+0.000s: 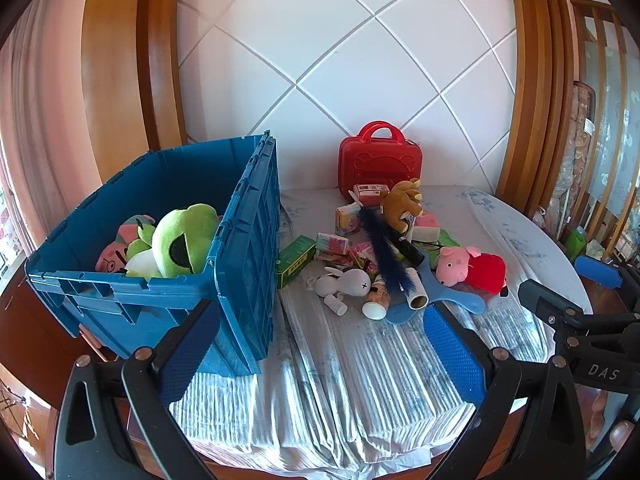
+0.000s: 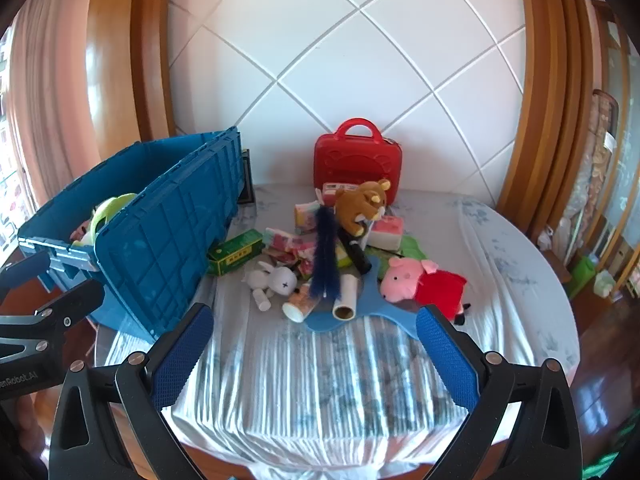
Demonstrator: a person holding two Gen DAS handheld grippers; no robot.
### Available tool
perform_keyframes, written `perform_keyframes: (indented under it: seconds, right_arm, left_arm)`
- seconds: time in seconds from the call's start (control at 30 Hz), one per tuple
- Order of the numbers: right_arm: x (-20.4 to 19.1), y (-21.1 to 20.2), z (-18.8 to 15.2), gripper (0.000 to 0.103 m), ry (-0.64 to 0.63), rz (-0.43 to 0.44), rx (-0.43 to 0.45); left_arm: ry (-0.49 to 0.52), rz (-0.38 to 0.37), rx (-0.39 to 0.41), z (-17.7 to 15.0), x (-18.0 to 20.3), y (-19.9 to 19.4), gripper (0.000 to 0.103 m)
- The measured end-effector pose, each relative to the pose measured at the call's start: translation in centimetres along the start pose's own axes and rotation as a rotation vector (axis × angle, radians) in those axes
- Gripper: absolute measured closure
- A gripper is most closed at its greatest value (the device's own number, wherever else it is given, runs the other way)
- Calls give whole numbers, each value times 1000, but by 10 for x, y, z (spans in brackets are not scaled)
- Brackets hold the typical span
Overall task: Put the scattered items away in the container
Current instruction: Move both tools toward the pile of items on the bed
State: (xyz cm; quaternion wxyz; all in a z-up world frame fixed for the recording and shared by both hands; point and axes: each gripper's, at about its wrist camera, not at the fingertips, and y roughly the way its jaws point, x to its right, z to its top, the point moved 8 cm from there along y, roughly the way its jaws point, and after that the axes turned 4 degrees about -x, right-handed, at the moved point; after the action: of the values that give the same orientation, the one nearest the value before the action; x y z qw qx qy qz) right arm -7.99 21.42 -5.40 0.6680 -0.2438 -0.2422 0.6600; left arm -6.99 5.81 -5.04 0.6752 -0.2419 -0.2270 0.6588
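Observation:
A blue crate (image 1: 248,248) stands at the left of the cloth-covered table (image 1: 360,368), holding a green frog plush (image 1: 184,240) and a pink plush. Beside it lies a pile: a white rabbit plush (image 2: 276,278), a pink pig plush (image 2: 416,280), a brown plush (image 2: 360,204), a green box (image 2: 236,254), a dark blue feather duster (image 2: 326,256), a lint roller (image 2: 346,300) and a red case (image 2: 358,164). My left gripper (image 1: 320,312) hovers open and empty near the crate's corner. My right gripper (image 2: 314,314) is open and empty in front of the pile.
A white quilted wall panel with wooden frames backs the table. Pink curtains hang at the left. The table's round edge drops off at the right, with shelves and small objects (image 2: 584,276) beyond it. A dark flat frame (image 2: 247,184) leans behind the crate.

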Motion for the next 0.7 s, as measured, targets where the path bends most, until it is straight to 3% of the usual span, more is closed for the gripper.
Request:
perform_keyframes:
  seconds: [0.47, 0.7]
  right_arm:
    - [35, 7, -8, 0, -7, 28, -10]
    - [56, 25, -22, 0, 31, 47, -50]
  left_arm:
    - [-34, 22, -4, -1, 26, 7, 0]
    - [-18, 44, -61, -20, 39, 23, 0]
